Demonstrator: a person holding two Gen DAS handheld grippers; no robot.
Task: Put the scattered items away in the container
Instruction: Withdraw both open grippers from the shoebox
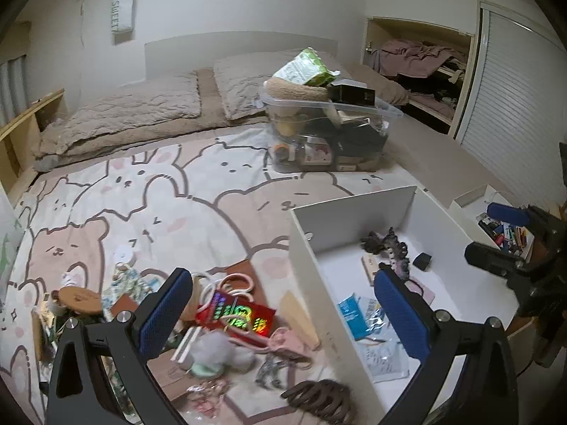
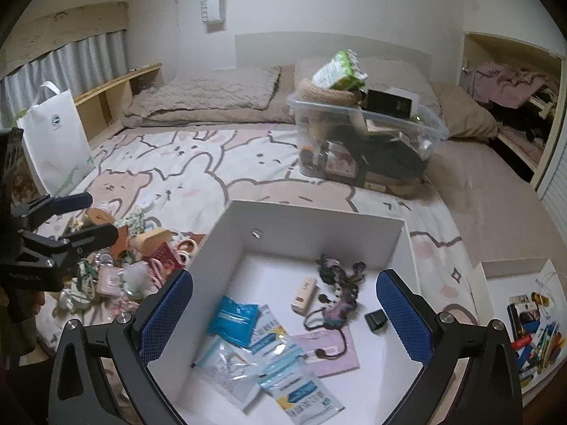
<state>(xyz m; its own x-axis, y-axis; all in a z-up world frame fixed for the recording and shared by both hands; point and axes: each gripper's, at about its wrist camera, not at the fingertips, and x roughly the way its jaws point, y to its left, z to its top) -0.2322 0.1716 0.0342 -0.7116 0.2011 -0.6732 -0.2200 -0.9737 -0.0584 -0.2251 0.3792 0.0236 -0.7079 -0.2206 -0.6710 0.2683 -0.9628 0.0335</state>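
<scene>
Your left gripper is spread wide and holds nothing; it hangs over the pile of scattered items on the bed, its right finger reaching across the wall of the white box. A red holographic packet lies right between its fingers, with a brown hair claw nearer you. Your right gripper is also wide apart and empty, above the box interior, where blue sachets, a small black cube and a dark hair tie already lie.
</scene>
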